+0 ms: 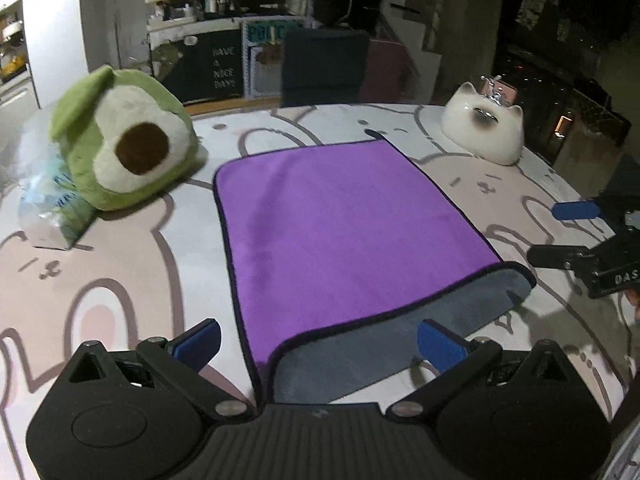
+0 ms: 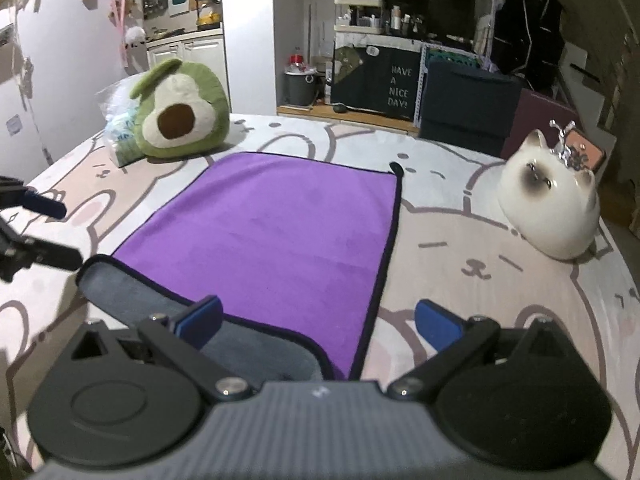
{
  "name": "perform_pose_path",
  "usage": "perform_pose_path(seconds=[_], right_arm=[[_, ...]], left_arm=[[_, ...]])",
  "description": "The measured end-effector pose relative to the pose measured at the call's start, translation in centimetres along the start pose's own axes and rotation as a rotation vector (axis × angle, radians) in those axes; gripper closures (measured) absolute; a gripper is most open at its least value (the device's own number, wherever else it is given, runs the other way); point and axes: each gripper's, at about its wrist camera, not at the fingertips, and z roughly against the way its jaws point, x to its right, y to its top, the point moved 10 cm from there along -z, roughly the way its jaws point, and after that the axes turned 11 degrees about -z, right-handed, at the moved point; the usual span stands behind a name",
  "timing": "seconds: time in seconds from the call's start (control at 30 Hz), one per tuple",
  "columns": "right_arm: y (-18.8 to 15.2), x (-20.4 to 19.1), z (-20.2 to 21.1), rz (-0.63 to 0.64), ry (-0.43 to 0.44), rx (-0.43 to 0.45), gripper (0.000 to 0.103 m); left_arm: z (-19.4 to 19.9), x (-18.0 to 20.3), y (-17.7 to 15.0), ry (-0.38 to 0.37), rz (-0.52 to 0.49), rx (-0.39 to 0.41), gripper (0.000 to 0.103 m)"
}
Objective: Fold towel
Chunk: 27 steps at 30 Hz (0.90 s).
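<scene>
The purple towel (image 1: 344,220) lies flat on the bunny table (image 1: 100,272) w/ its near edge flipped so gray shows, and the left gripper (image 1: 320,344) & right gripper (image 2: 320,324) wait wide apart, holding nothing, prob. to grab that edge.

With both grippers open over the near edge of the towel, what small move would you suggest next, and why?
Probably lower both grippers onto the near edge and close. The purple towel lies flat, its gray underside showing at the near edge. The left gripper and right gripper are both open, holding nothing.
</scene>
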Motion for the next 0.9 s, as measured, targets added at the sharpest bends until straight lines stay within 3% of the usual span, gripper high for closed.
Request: perform_pose_path(seconds=[0.1, 0.2, 0.37, 0.57, 0.67, 0.77, 0.83, 0.9], right_arm=[[-0.3, 0.3, -0.4, 0.005, 0.000, -0.005, 0.000], [-0.7, 0.0, -0.8, 0.024, 0.078, -0.002, 0.000], [-1.5, -0.1, -1.4, 0.059, 0.125, -0.040, 0.000], [-1.4, 0.3, -2.0, -0.006, 0.194, -0.092, 0.000], [-1.3, 0.4, -2.2, -0.053, 0.224, -0.135, 0.006], [-1.4, 0.6, -2.7, -0.068, 0.231, -0.169, 0.017], [-1.6, 0.8, -3.0, -0.076, 0.228, -0.192, 0.030], [-1.8, 1.0, -3.3, -0.090, 0.222, -0.208, 0.035]], left_arm=[[-0.3, -0.1, -0.3, -0.024, 0.017, 0.008, 0.000], [-0.6, -0.3, -0.6, -0.049, 0.038, 0.020, 0.000], [-1.0, -0.6, -0.9, -0.066, 0.041, 0.023, 0.003], [-1.9, -0.5, -1.1, -0.127, 0.072, -0.005, 0.020], [-2.2, -0.4, -1.1, -0.159, 0.091, -0.014, 0.028], [-2.5, -0.4, -1.2, -0.171, 0.092, -0.026, 0.033], [-2.8, -0.6, -1.4, -0.174, 0.095, -0.039, 0.036], [-3.1, -0.9, -1.6, -0.170, 0.098, -0.050, 0.036]])
